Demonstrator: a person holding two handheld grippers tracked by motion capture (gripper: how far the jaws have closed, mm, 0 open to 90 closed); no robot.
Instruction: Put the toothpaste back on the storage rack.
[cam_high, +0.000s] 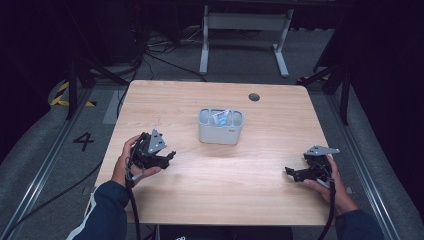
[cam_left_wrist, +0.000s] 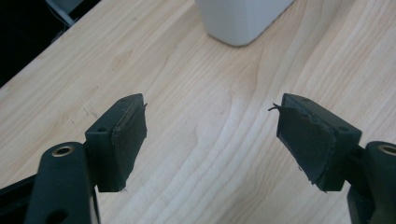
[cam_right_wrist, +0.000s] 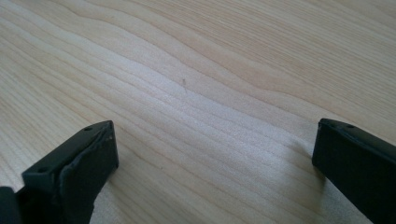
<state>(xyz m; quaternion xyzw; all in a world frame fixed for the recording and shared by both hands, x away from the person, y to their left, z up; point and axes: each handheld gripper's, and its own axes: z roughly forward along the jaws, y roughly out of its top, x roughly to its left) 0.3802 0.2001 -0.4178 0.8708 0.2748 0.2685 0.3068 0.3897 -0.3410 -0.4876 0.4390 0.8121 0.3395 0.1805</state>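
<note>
The left claw (cam_high: 167, 156) hovers over the pale, wood-grained surface (cam_high: 215, 175) with its two black jaws spread fairly wide and nothing between them; in the left gripper view only bare wood shows between its worn black pads (cam_left_wrist: 128, 135). Ahead of this claw, slightly to its right and well apart from it, stands the light grey plastic caddy with rounded compartments (cam_high: 220, 126); its lower corner appears at the top of the left gripper view, beyond the jaw tips. A small blue-and-white packet (cam_high: 220, 117) sits upright in the caddy's middle compartment.

The right claw (cam_high: 295, 173) rests low near the surface's right edge, held in the person's right hand (cam_high: 327, 182), its jaws standing wide and empty over bare wood. The caddy lies well away from it, off toward the left claw's side and farther from the person. A dark round hole (cam_high: 254, 97) marks the surface far beyond both claws.
</note>
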